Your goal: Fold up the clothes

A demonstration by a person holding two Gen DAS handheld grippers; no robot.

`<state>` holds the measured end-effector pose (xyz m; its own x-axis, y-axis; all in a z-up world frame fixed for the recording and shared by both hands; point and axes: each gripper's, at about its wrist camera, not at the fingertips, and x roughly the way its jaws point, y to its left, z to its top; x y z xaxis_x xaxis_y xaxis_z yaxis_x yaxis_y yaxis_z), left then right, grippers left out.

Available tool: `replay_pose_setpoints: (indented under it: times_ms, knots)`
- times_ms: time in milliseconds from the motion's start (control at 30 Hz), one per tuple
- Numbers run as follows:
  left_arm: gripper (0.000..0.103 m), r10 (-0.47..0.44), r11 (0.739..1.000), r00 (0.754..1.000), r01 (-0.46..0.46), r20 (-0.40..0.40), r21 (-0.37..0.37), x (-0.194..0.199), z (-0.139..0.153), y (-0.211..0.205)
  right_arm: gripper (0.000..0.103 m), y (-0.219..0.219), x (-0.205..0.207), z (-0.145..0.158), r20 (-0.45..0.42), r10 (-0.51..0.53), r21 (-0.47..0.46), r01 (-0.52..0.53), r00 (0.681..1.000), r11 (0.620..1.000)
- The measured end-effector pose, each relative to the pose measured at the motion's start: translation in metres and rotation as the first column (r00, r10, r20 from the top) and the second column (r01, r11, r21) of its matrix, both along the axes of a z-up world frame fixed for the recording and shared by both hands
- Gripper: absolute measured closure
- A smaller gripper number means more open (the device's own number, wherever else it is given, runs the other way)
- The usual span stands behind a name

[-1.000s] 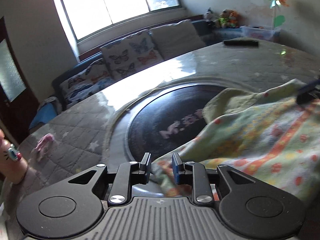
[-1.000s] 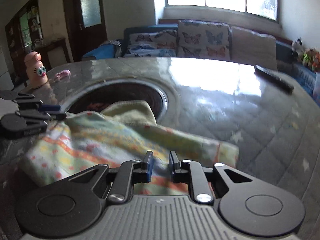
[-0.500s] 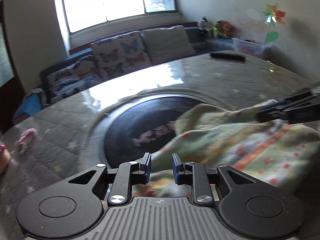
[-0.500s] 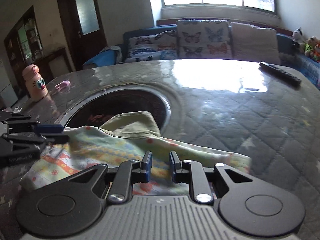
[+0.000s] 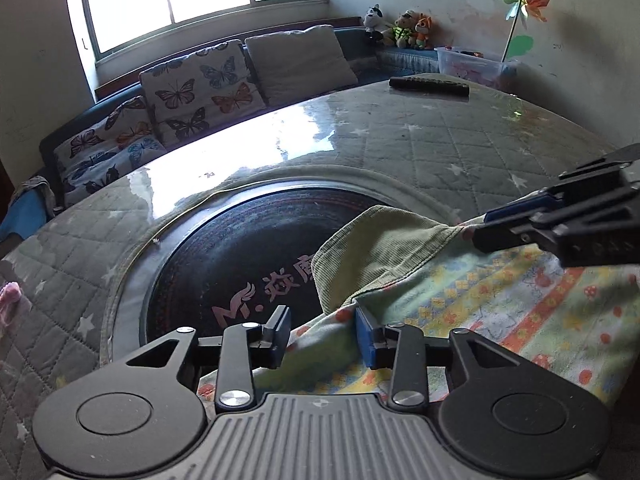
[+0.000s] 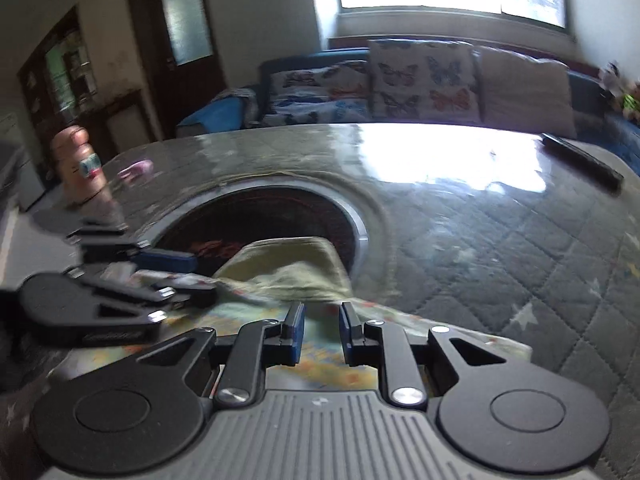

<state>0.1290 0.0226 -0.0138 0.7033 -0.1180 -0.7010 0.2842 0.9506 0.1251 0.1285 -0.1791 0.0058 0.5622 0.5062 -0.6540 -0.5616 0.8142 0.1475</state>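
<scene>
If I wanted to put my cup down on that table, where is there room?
Bare quilted cover lies between the round dark plate and the remote, and again left of the plate toward the pink bottle. The near side is crowded: the patterned cloth and both tools fill it.

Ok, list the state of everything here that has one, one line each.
Left hand-held gripper: open, fingers astride the garment's near edge.
Right hand-held gripper: open, low over the garment.
Patterned garment: lying on the table, green cuff flopped onto the dark disc.
Dark disc: partly covered by the garment.
Remote control: lying flat at the table's far edge.
Pink bottle: upright.
</scene>
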Motion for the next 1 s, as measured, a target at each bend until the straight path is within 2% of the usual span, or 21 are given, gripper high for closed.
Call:
replay_pose_setpoints:
  times_ms: [167, 367, 467, 600, 733, 1000]
  knots:
    - [0.063, -0.004, 1.0, 1.0, 0.004, -0.024, -0.02, 0.006, 0.001, 0.003, 0.085, 0.022, -0.039, 0.003, 0.032, 0.148, -0.036, -0.147, 0.988, 0.988]
    - [0.063, 0.005, 0.999, 0.999, -0.006, -0.033, -0.043, 0.007, 0.002, 0.006, 0.085, 0.065, -0.084, -0.002, 0.057, 0.317, -0.063, -0.313, 0.947, 0.948]
    - [0.063, 0.011, 0.999, 0.999, -0.013, -0.033, -0.053, 0.006, 0.002, 0.007, 0.085, 0.091, -0.1, -0.008, 0.085, 0.364, -0.089, -0.357, 0.928, 0.93]
    - [0.06, 0.023, 0.998, 0.999, -0.025, -0.022, -0.064, 0.002, 0.004, 0.012, 0.085, 0.106, -0.111, -0.006, 0.083, 0.401, -0.045, -0.399, 0.912, 0.916]
    - [0.062, 0.054, 0.994, 0.999, -0.052, 0.01, -0.095, -0.016, 0.012, 0.024, 0.085, 0.091, -0.115, 0.004, 0.085, 0.396, -0.023, -0.396, 0.914, 0.918]
    - [0.062, 0.069, 0.989, 0.993, -0.056, 0.093, -0.135, -0.082, 0.018, 0.028, 0.084, 0.019, -0.111, 0.008, 0.08, 0.204, -0.006, -0.204, 0.976, 0.979]
